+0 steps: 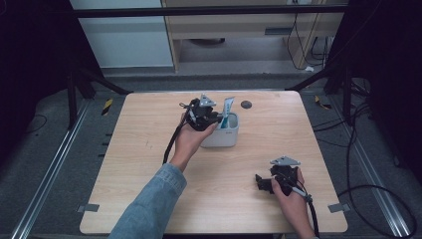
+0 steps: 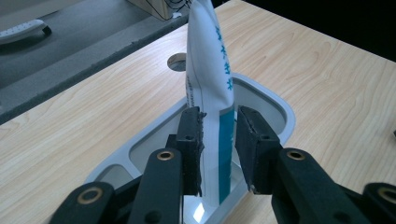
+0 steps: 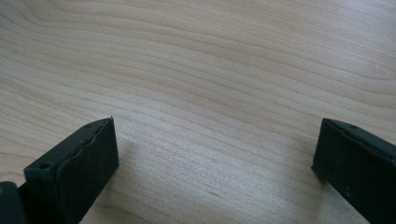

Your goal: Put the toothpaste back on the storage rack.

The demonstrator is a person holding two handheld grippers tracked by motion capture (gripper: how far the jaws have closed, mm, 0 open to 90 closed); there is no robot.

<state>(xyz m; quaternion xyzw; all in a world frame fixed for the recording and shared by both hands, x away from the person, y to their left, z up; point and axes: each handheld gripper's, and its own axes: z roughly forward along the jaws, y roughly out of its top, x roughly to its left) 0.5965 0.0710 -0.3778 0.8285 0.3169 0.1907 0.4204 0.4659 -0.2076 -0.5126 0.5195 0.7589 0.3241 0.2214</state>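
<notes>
While the tube is being stood in its holder, the scene is catalogued from the left of the frame to the right.

Left gripper (image 1: 219, 118): held above centre of the high view, at the holder's left rim; in the left gripper view (image 2: 219, 140) its jaws are set either side of the tube, the left pad touching, the right one apart by a narrow gap, so the tube is flanked, not firmly pinched.

Tube (image 2: 208, 74): white, soft-walled, printed with teal lettering and a teal band; stood upright in the holder, flat crimped end uppermost.

Holder (image 1: 230, 137): pale grey, rounded-rectangular cup, placed above centre on the table.

Step in hand: judged to be the release of the tube inside the holder.

Next move: wider spreading of the jaws and a straight withdrawal are called for, lest the tube be tipped.

Right gripper (image 1: 266, 183): rested at lower right; jaws spread wide, nothing between them.

Table (image 3: 210, 70): light wood grain.
</notes>
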